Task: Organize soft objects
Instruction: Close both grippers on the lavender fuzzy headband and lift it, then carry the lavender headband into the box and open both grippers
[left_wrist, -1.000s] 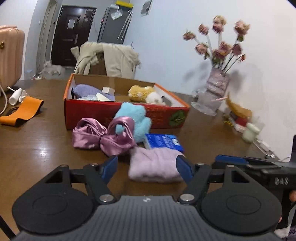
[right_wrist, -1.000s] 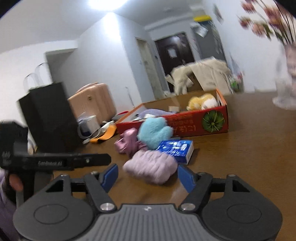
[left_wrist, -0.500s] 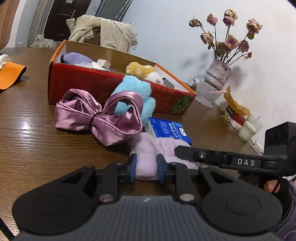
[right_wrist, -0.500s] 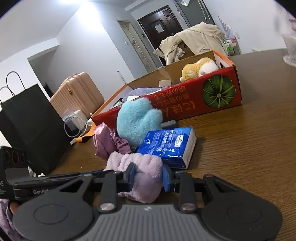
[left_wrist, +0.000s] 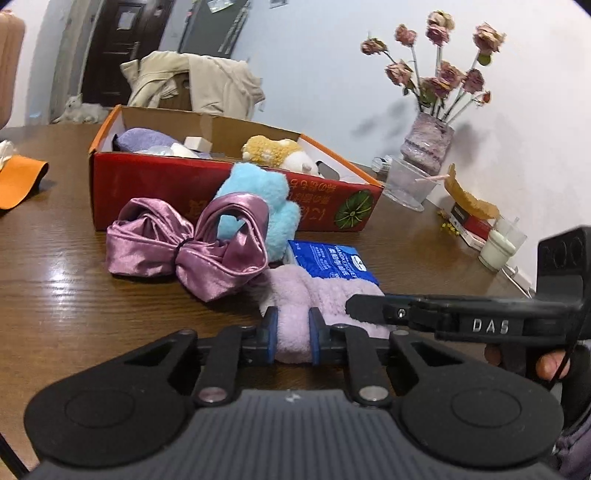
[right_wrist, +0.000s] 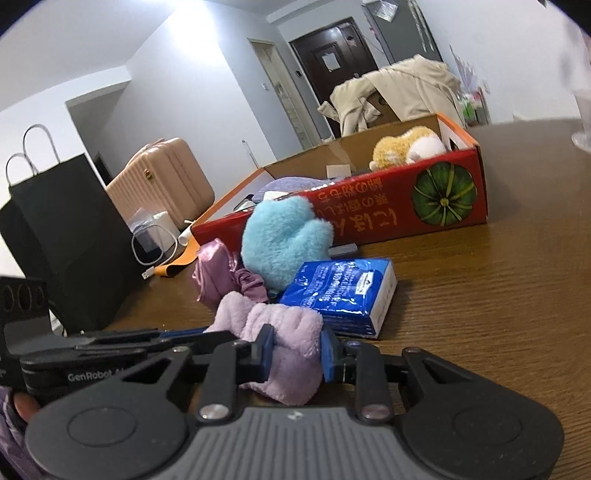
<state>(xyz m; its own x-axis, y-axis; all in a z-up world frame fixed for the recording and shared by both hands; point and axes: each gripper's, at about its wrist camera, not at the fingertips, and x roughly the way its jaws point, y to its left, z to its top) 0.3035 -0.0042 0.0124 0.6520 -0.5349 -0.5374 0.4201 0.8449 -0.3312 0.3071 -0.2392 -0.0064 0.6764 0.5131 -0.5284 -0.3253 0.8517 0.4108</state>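
On the brown table (left_wrist: 66, 295), before the red box (left_wrist: 155, 188), we held both tongs low and level. The left tongs (left_wrist: 292, 338) and right tongs (right_wrist: 297, 350) each pinched an end of the lilac fleece cloth (left_wrist: 295, 295); a second earlier both had stood spread around it, untouched.

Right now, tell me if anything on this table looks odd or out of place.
Both the left gripper and the right gripper pinch the same lilac towel, one at each end. The blue tissue pack is the one boxy packet among the soft things.
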